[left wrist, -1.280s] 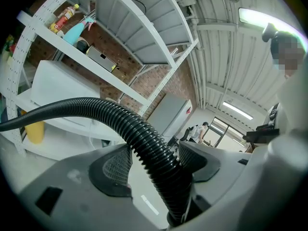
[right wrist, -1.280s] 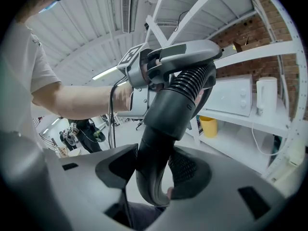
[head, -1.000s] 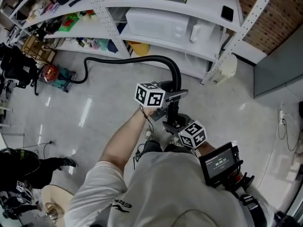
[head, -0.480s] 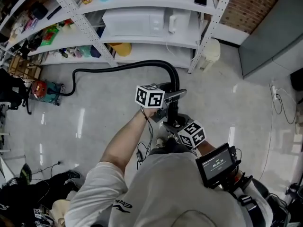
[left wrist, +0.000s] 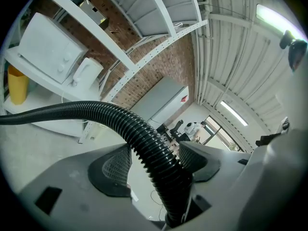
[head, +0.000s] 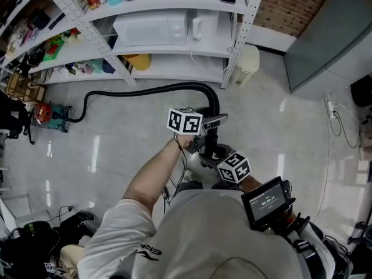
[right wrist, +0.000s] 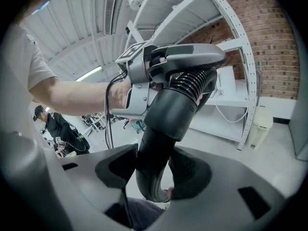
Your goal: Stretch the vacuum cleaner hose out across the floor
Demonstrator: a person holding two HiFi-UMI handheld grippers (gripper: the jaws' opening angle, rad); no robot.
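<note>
Black ribbed plastic forms the hose (head: 145,89), which starts at the red and teal vacuum cleaner (head: 49,115) by the left end of the shelving, lies in a long curve across the glossy grey floor (head: 104,156), then rises in an arch to the two grippers in front of the person. The left gripper (head: 214,120) is closed around the ribbed part: in the left gripper view the hose (left wrist: 144,138) passes between the left gripper's (left wrist: 154,159) pads, which sit against it on both sides. Just below, the ribbing ends in a smooth cuff (right wrist: 161,124), and the right gripper (right wrist: 154,172) is clamped on that cuff, a pad on each side. In the head view the right gripper (head: 210,153) sits just beneath the left one, close to the person's chest. Behind the hose stands a white shelving rack (head: 174,51) with a white microwave (head: 148,29) on it, a brick wall (head: 290,4) to its right and a grey cabinet (head: 337,34) beyond.
</note>
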